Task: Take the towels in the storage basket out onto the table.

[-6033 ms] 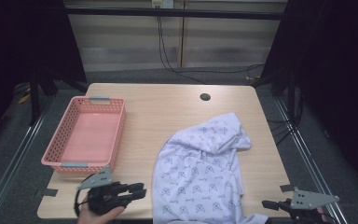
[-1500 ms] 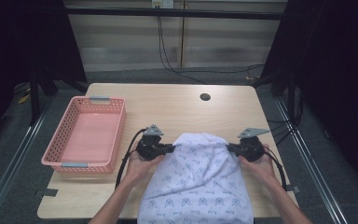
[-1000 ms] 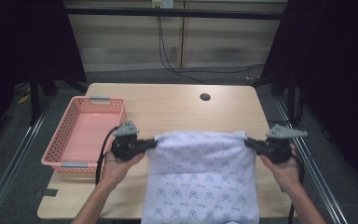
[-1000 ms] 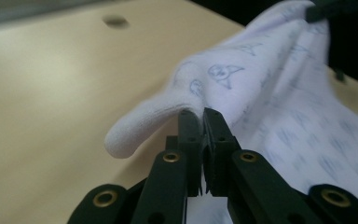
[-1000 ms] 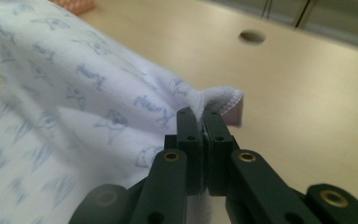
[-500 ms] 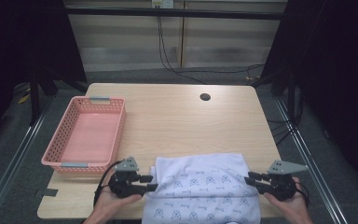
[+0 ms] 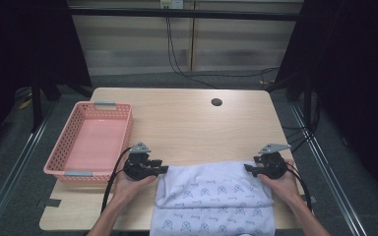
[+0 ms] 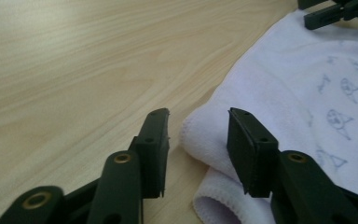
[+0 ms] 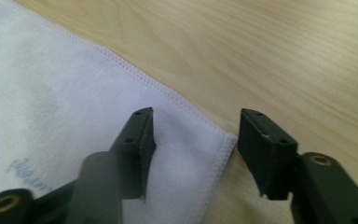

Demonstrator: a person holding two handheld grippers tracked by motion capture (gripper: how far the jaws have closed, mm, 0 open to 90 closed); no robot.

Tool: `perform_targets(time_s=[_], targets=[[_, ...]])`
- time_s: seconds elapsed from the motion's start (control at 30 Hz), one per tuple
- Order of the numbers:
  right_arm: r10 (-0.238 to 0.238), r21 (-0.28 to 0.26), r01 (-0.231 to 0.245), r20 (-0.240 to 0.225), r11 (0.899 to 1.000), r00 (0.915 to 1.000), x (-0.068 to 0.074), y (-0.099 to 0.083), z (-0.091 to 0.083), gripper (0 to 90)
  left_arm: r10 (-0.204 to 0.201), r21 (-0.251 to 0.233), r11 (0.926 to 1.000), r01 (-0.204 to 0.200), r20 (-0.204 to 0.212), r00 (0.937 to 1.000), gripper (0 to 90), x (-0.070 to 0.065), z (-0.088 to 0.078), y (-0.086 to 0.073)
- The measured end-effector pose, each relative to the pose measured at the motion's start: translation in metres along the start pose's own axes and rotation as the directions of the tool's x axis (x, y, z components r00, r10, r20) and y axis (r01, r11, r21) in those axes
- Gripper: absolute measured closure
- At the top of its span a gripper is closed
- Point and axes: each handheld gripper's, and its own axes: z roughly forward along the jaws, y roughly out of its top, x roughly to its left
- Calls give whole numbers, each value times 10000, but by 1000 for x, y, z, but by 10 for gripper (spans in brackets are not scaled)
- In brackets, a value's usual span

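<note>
We judge the fold laid at the desk's (image 7: 187, 123) near edge: left gripper (image 8: 198, 140) and right gripper (image 9: 193, 140) gape wide off the towel (image 7: 211, 196), next re-gripping its corners.

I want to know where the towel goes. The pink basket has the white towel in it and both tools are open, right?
Not quite. The pink basket is empty in the high view; the white towel lies on the table. The left tool and right tool are open.
</note>
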Motion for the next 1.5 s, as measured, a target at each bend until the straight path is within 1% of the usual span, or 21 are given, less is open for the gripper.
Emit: perform_targets(time_s=[0.1, 0.13, 0.17, 0.2, 0.3, 0.33, 0.43, 0.5, 0.6, 0.7, 0.83, 0.9, 0.93, 1.0, 1.1, 1.2, 1.3, 1.33, 1.37, 1.4, 1.5], targets=[[-68, 23, 68, 236, 10000, 9997, 0, 0, -1, 439, 76, 148, 9999, -79, 203, 9998, 509, 1, 5, -1], [-64, -62, 63, -59, 10000, 10000, 1, -1, -1, 561, 210, 285, 9994, -214, 154, 9997, 489, -1, 11, 0], [26, -32, -27, -279, 10000, 9996, 2, -2, -2, 561, 210, 285, 9994, -214, 154, 9997, 484, -1, 11, 0], [84, -111, -91, -602, 9999, 9981, 2, -2, -2, 749, 283, 474, 9985, -290, 145, 9995, 497, -3, 16, 2], [-44, -99, 37, -665, 9999, 9978, 7, -1, -2, 845, 643, 514, 9965, -657, 288, 9975, 738, -7, 19, 4], [-104, -256, 87, -664, 9996, 9977, 10, 1, -4, 862, 765, -80, 9970, -765, 113, 9970, 807, -11, 16, 9], [122, -719, -168, -638, 9973, 9979, 7, 4, -12, 865, 843, -539, 9950, -845, -64, 9964, 848, -17, 11, 15], [320, -1198, -386, -567, 9920, 9979, 3, 7, -22, 866, 953, -876, 9919, -915, 398, 9947, 849, -23, 8, 22], [658, -1602, -722, -450, 9844, 9968, -5, 6, -33, 865, 1446, -1101, 9851, -1318, 1176, 9825, 831, -42, 11, 30], [708, -1492, -751, -340, 9859, 9969, -7, 4, -31, 865, 2075, -404, 9782, -2035, 1880, 9600, 795, -65, 31, 28], [870, -1326, -913, -377, 9870, 9955, -10, -1, -29, 865, 2090, 166, 9756, -2188, 2335, 9496, 667, -70, 44, 21], [774, -1347, -813, -346, 9875, 9964, -8, -1, -30, 864, 1810, -164, 9831, -1823, 2349, 9550, 647, -61, 37, 23], [779, -1387, -830, -414, 9869, 9961, -8, 0, -30, 864, 1448, -610, 9890, -1351, 2021, 9686, 660, -51, 28, 23], [804, -1372, -852, -402, 9869, 9960, -8, 0, -30, 864, 1066, -879, 9919, -912, 1904, 9759, 690, -41, 22, 22], [769, -1291, -816, -407, 9883, 9962, -8, -1, -29, 863, 990, -743, 9934, -877, 1654, 9812, 673, -33, 22, 18], [723, -1247, -771, -429, 9892, 9965, -7, 0, -27, 862, 1165, 143, 9927, -1196, 1358, 9839, 628, -34, 37, 12], [678, -1226, -730, -460, 9898, 9966, -7, 0, -26, 861, 1384, 372, 9886, -1462, 1613, 9771, 588, -42, 44, 13], [706, -1184, -757, -466, 9901, 9964, -7, 0, -25, 860, 1800, 617, 9792, -1931, 1734, 9683, 562, -54, 51, 12], [693, -1182, -746, -481, 9902, 9964, -7, -1, -25, 860, 1800, 617, 9792, -1931, 1734, 9683, 559, -54, 51, 12], [654, -1168, -706, -477, 9906, 9967, -7, -1, -25, 860, 2297, 985, 9650, -2432, 1307, 9644, 554, -62, 55, 11], [640, -1166, -694, -498, 9908, 9967, -7, -1, -25, 860, 2398, 907, 9633, -2527, 1328, 9617, 595, -65, 56, 10]])
